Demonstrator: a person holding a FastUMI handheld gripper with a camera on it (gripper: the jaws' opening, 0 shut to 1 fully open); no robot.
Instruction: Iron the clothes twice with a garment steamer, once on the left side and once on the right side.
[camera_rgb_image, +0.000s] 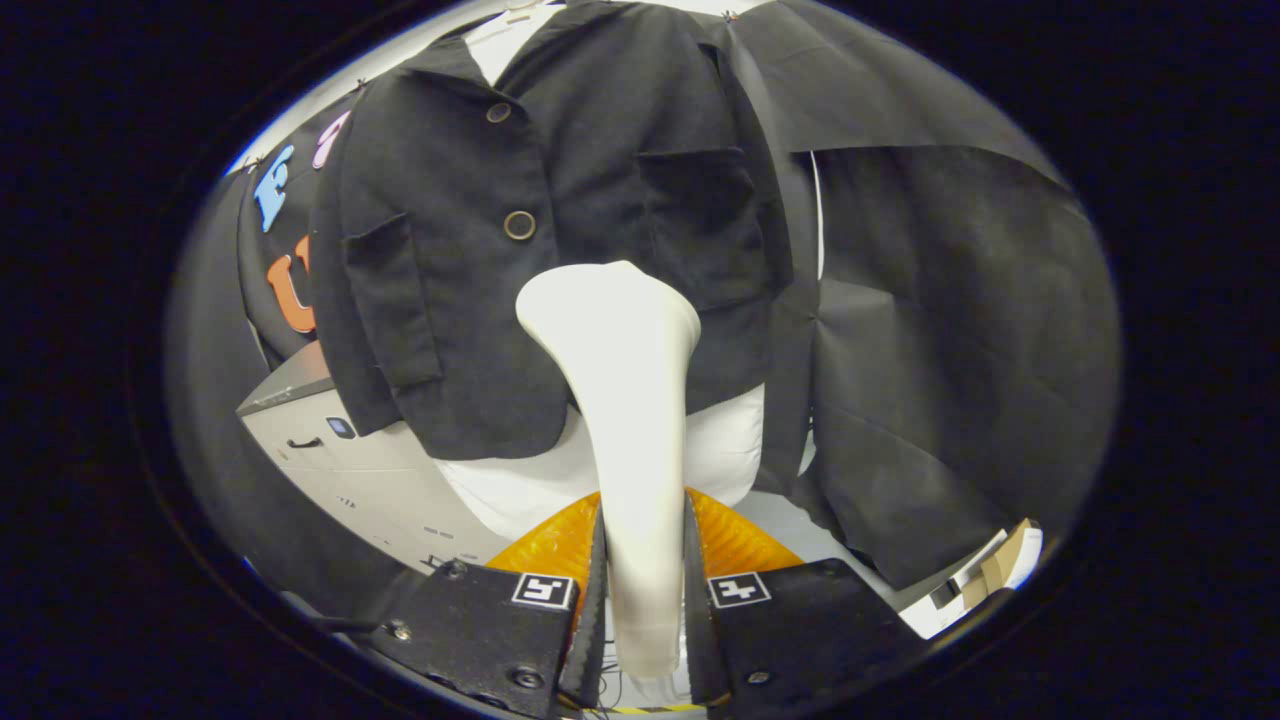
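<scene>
A white garment steamer (625, 400) stands up between my two fingers, and my gripper (645, 590) is shut on its handle. Its wide head reaches the lower middle of a black jacket (560, 200) that hangs in front of me, just right of the button line. The jacket has round buttons (519, 225) and two patch pockets. Under it a white shirt (520, 490) shows at the collar and below the hem. Whether the steamer head touches the cloth I cannot tell.
A light grey cabinet (340, 460) stands low to the left of the jacket. Black cloth (950, 350) hangs to the right. An orange ribbed thing (740, 545) lies just beyond my fingers. White and brown boxes (990, 575) sit low at the right.
</scene>
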